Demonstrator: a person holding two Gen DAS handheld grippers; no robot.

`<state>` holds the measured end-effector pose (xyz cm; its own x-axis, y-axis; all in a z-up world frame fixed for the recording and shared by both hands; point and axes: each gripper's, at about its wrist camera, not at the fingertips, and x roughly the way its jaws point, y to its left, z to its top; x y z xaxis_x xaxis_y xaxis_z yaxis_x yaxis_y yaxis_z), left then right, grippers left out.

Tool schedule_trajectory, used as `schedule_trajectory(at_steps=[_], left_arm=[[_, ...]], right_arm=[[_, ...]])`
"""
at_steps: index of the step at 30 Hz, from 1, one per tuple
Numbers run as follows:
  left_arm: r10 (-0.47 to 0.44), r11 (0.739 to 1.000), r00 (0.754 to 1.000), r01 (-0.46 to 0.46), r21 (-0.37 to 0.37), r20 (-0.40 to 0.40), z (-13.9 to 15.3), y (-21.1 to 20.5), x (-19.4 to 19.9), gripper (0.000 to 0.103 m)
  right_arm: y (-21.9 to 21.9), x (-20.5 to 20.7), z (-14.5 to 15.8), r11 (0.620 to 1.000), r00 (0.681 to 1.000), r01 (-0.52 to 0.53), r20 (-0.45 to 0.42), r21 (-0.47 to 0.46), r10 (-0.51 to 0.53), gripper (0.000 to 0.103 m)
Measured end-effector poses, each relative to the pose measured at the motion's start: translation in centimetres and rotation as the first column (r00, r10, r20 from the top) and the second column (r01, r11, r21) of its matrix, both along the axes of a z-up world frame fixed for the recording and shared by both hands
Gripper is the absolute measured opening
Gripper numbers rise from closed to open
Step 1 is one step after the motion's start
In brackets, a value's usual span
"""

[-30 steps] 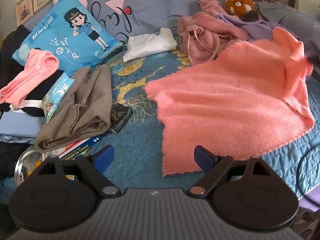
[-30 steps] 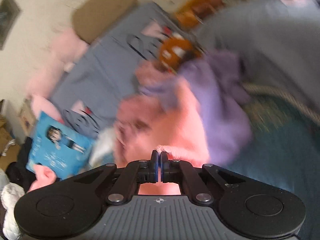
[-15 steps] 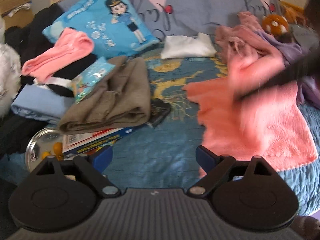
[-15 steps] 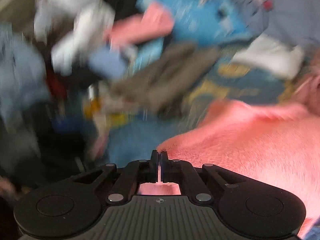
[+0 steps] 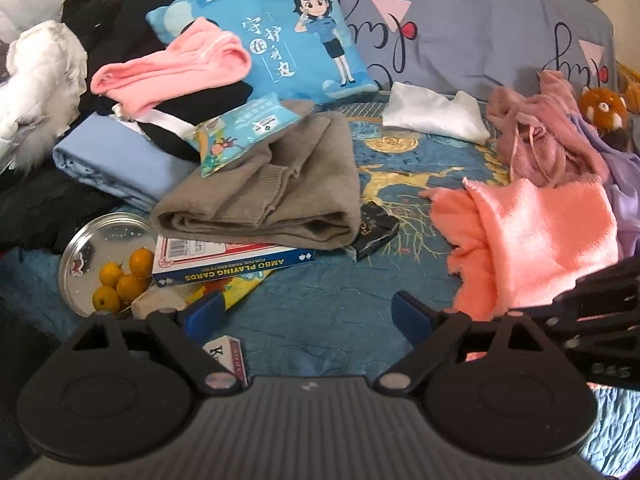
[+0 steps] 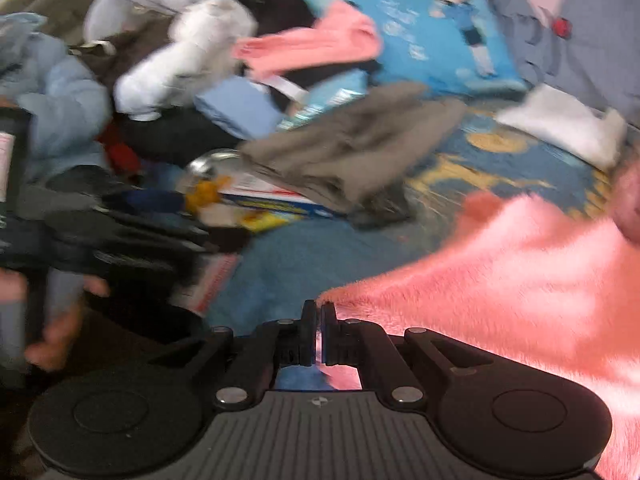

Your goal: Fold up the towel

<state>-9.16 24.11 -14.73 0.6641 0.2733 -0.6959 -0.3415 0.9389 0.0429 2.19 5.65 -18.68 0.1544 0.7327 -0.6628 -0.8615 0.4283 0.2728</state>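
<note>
The coral pink towel (image 5: 536,240) lies on the blue bedspread (image 5: 320,344), doubled over on itself at the right of the left wrist view. My right gripper (image 6: 318,320) is shut on a corner of that towel (image 6: 500,276), which stretches away to the right. The same gripper's black body (image 5: 600,300) shows at the right edge of the left wrist view, low over the towel's near edge. My left gripper (image 5: 308,314) is open over bare bedspread, left of the towel, with nothing between its blue pads.
A folded grey-brown garment (image 5: 272,184) rests on a playing card box (image 5: 232,264). A metal plate (image 5: 80,248) holds small oranges. Clothes, a blue cartoon pillow (image 5: 280,36), a white cloth (image 5: 436,114) and a mauve and purple heap (image 5: 552,140) crowd the back. A card pack (image 5: 230,356) lies near.
The right gripper has swept the towel's far corner over toward the near left, doubling the towel. The left gripper's view has shifted left and back; its jaws stay open.
</note>
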Motion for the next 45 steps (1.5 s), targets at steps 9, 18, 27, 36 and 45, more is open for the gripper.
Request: schedule_trajectory(at_steps=[9, 18, 27, 36, 45], left_arm=[[0.001, 1.0, 1.0, -0.001, 0.012, -0.011, -0.4, -0.1, 0.2, 0.092], [-0.027, 0.998, 0.999, 0.029, 0.057, -0.03, -0.9, -1.3, 0.6, 0.092], [-0.037, 0.991, 0.998, 0.044, 0.127, -0.051, -1.3, -2.7, 0.9, 0.092], [-0.035, 0.984, 0.998, 0.045, 0.17, -0.061, -1.6, -3.4, 0.6, 0.092], [-0.037, 0.98, 0.997, 0.05, 0.192, -0.071, -1.8, -3.6, 0.6, 0.093]], right_arm=[[-0.1, -0.2, -2.8, 0.981, 0.988, 0.152, 0.02, -0.117, -0.151, 0.013], [-13.9, -2.8, -1.5, 0.884, 0.901, 0.426, 0.176, -0.194, -0.396, 0.035], [-16.8, -5.3, -5.1, 0.826, 0.873, 0.484, 0.216, -0.289, -0.436, 0.026], [-19.4, -5.6, -4.6, 0.746, 0.812, 0.584, 0.228, -0.32, -0.537, 0.004], [-23.3, -6.7, -5.3, 0.626, 0.756, 0.645, 0.247, -0.438, -0.606, 0.003]])
